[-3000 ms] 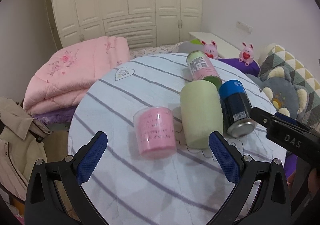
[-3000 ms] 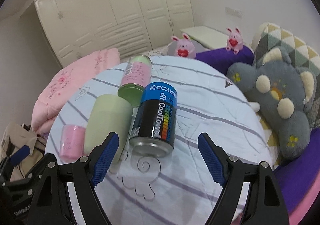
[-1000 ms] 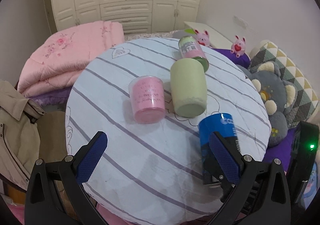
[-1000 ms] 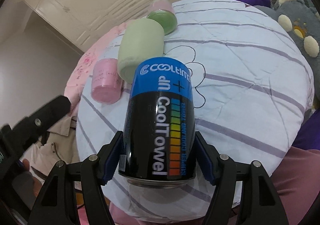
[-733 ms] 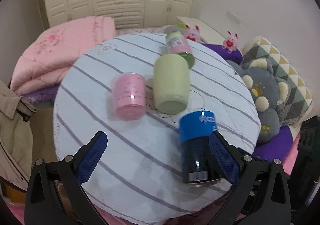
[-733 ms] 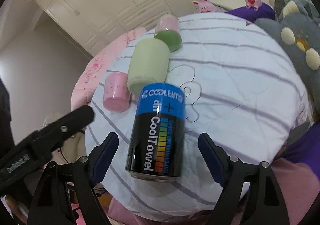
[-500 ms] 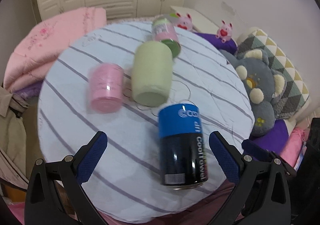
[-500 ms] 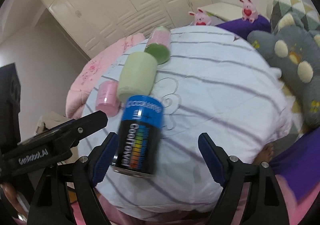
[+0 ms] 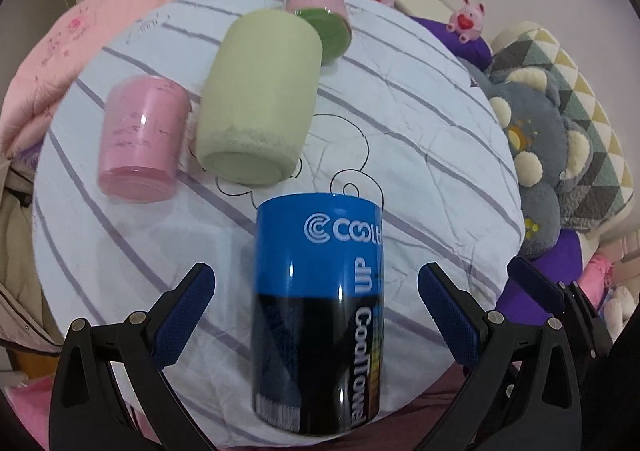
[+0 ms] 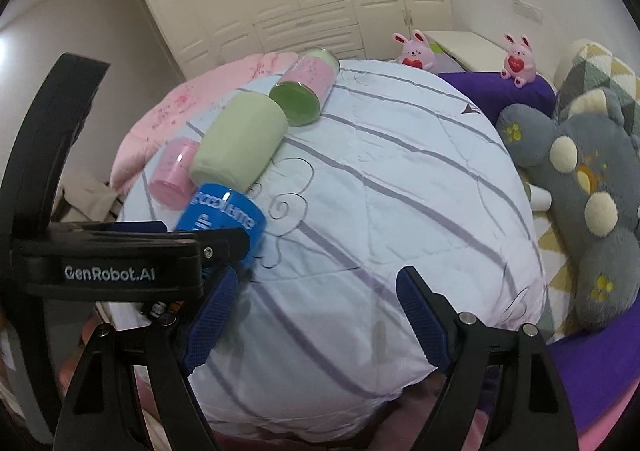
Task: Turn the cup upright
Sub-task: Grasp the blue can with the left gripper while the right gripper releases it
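Left gripper [image 9: 314, 279], left wrist view: jaws wide, holding nothing. The blue-and-black glossy cylindrical cup [image 9: 316, 331] stands on end between my fingers with a gap on each side, close to the near edge of the round table under white purple-striped quilted cloth [image 9: 420, 131]. I cannot tell which end of it is open. Behind it, well apart:
- pink translucent plastic cup [image 9: 140, 139], wide end down
- pale green flocked cup [image 9: 256, 99]
- pink-labelled jar with a green end [image 9: 320, 11], touching the green cup

Risk, as I judge it:
- An off-centre close lets one pad strike first, and the blue-and-black cup tips toward the table edge.
- The slick wall may slide in my pads during a turn.
- The soft cloth gives poor footing when it is set down.

Right gripper [image 10: 316, 283], right wrist view: jaws wide and empty over bare cloth. The blue-and-black cup [image 10: 224, 219] sits to its left, its lower part hidden by the left gripper's body. My two tools are close together there, so a careless swing could knock them into each other or into the cup.
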Demonstrator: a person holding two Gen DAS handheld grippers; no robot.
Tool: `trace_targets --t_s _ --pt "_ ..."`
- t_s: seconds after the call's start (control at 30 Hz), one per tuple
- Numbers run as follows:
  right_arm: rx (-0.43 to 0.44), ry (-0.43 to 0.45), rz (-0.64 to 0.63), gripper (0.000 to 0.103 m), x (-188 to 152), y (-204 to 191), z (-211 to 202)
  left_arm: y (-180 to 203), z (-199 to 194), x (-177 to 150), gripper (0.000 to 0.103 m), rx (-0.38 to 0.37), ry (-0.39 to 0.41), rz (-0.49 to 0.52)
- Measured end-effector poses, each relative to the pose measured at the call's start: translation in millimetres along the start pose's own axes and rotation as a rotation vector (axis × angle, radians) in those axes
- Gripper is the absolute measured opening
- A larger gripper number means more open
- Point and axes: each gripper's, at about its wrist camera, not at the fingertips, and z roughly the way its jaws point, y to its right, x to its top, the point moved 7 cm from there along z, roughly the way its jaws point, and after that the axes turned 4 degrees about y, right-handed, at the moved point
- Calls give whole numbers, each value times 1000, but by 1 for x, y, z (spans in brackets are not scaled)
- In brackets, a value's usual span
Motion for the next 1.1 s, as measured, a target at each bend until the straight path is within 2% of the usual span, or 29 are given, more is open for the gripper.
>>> trace_targets --t_s 0.17,0.27,0.37,0.57,0.6,0.77,0.93,1.1 --pt "17 -3 2 83 0 7 5 -2 14 0 102 47 -37 -7" --pt "30 -11 9 83 -2 9 9 -4 17 -1 89 54 -49 -14" --pt "38 -15 14 83 -2 9 11 -5 19 -1 87 59 -61 -8" --pt "35 -27 9 83 -2 6 15 -3 14 1 75 60 -43 20" --pt "33 -28 8 83 -3 5 15 -3 14 2 69 57 -40 22" --pt "25 -28 -1 83 -3 2 14 0 11 4 68 51 -30 38" --pt "21 -29 -3 83 -3 0 13 6 0 7 68 45 19 61" --pt "19 -22 -8 83 -1 -1 11 17 -15 18 68 27 121 94"
